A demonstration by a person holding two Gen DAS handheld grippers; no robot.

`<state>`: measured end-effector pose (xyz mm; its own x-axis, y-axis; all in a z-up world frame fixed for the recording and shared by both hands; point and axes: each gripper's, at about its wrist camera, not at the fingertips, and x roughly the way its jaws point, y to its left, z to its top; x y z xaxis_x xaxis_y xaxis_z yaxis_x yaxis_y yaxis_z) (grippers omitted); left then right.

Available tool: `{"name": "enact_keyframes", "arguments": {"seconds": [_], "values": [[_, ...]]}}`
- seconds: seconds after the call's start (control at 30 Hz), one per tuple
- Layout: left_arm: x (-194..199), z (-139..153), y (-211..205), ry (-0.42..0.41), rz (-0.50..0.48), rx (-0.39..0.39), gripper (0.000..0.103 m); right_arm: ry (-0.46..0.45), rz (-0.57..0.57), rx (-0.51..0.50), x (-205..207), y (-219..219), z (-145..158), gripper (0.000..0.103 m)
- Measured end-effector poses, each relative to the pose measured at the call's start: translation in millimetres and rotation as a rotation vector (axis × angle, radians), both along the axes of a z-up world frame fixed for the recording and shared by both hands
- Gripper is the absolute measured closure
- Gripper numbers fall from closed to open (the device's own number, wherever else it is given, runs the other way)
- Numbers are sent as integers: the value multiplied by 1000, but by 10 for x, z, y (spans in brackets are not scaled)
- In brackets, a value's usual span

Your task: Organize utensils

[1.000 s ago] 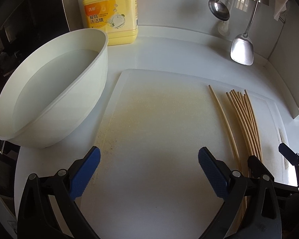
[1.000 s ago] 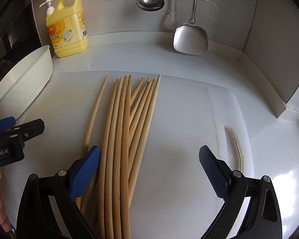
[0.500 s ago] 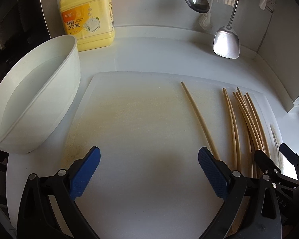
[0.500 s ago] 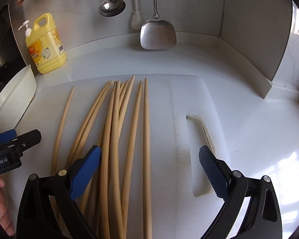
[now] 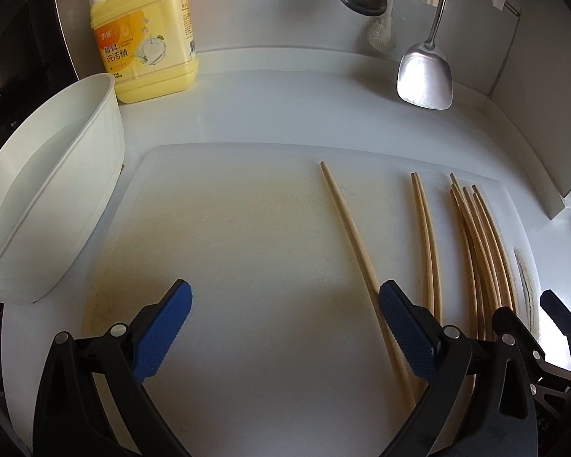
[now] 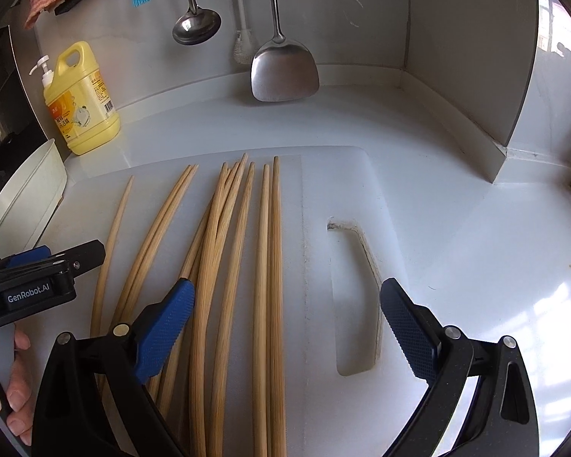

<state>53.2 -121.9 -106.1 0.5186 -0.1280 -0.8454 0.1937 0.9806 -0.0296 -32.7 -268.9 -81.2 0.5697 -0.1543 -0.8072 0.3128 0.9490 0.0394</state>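
We hold both the left hand-held gripper (image 5: 283, 327) and the right hand-held gripper (image 6: 285, 327) spread wide and empty above the white plastic cutting board (image 5: 228, 247) on the worktop (image 6: 456, 228). The long bamboo chopsticks (image 6: 243, 266) lie there loosely fanned, one stray chopstick (image 5: 356, 251) apart, so sorting looks barely begun.
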Motion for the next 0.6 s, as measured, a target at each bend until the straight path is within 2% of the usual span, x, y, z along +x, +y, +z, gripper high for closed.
{"name": "enact_keyframes", "arguments": {"seconds": [0.17,0.3,0.6], "values": [[-63,-10,-39,26,-10,-39,6,5,1,7,10,-13,-26,9],[-111,-86,-117,18,-29,39,5,2,1,6,6,-10,-23,9],[-104,-82,154,14,-3,25,5,-12,-29,-22,-72,-98,76,9]]}}
